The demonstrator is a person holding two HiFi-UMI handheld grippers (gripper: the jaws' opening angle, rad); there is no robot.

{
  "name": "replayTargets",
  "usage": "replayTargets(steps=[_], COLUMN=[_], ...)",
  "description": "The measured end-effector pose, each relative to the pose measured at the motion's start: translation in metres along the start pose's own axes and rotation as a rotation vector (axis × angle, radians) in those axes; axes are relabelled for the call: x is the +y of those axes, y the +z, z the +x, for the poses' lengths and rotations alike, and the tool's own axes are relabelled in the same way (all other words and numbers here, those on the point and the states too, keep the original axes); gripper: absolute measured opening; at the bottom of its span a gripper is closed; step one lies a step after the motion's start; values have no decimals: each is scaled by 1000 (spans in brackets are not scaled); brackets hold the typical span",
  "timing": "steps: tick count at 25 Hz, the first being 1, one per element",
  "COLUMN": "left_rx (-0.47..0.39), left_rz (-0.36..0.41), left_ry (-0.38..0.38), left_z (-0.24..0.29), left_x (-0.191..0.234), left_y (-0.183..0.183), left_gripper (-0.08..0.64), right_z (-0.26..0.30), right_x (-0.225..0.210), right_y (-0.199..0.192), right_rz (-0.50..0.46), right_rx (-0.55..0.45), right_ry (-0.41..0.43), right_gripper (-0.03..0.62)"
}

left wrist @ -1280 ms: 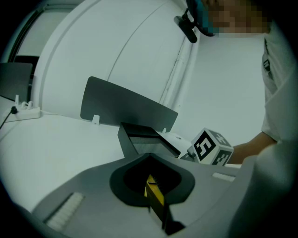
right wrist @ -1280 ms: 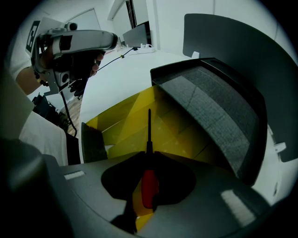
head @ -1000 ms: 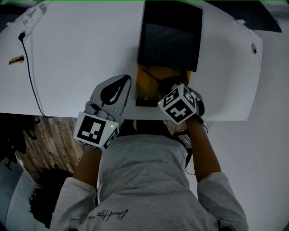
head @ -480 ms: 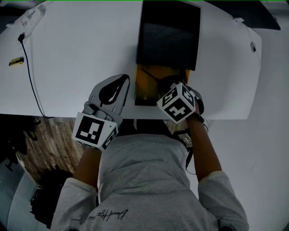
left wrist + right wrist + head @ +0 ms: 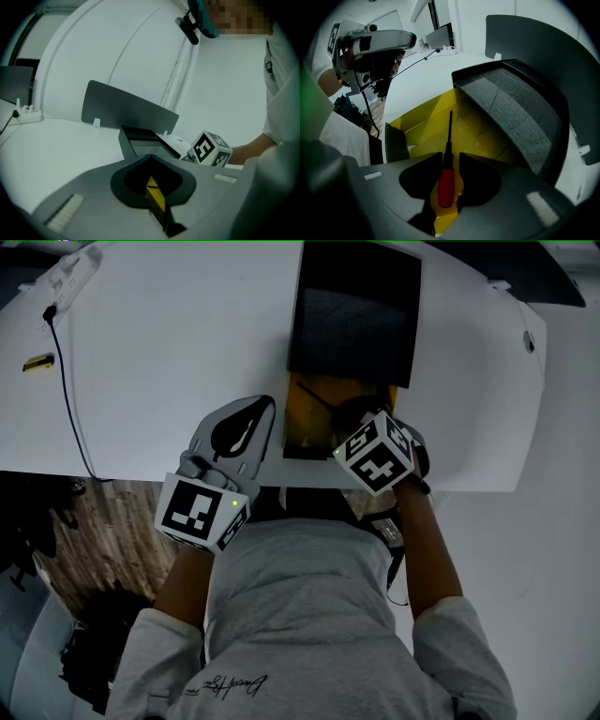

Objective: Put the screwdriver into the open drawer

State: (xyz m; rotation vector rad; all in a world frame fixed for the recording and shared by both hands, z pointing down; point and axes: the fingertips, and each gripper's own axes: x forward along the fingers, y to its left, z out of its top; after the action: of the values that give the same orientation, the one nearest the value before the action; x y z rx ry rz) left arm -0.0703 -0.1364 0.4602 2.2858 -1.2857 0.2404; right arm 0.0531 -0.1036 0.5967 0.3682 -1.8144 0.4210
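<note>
A white table (image 5: 169, 362) stretches in front of you, with wood flooring (image 5: 117, 521) showing below its near edge. The screwdriver (image 5: 446, 180) lies inside the open yellow drawer (image 5: 483, 133). Its red handle is toward you and its dark shaft points deeper into the drawer. Your right gripper (image 5: 450, 157) points steeply down over it. Its jaws have just been opening and now stand apart on either side of the tool's neck, with the pads not pressing on it. The drawer juts out of a dark cabinet (image 5: 354, 320) that sits on the table. Your left gripper (image 5: 149, 158) is over the table just left of the drawer, jaws together. A black cable (image 5: 67, 381) trails down the table's far left side.
</note>
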Motion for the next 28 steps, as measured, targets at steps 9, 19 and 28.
replayTargets(steps=[9,19,28], left_rx=[0,-1,2], left_rz=[2,13,30], left_ry=[5,2,4], left_z=[-2,-3,-4], left_x=[0,-2,-4], left_y=[0,5,11], left_gripper=[0,2,0], right_z=[0,-6,-15], right_x=[4,4,4], right_y=[1,5,12], right_rz=[-15,-6,27], right_rx=[2,-19,-66], right_ry=[9,14,27], right_gripper=[137,137,137])
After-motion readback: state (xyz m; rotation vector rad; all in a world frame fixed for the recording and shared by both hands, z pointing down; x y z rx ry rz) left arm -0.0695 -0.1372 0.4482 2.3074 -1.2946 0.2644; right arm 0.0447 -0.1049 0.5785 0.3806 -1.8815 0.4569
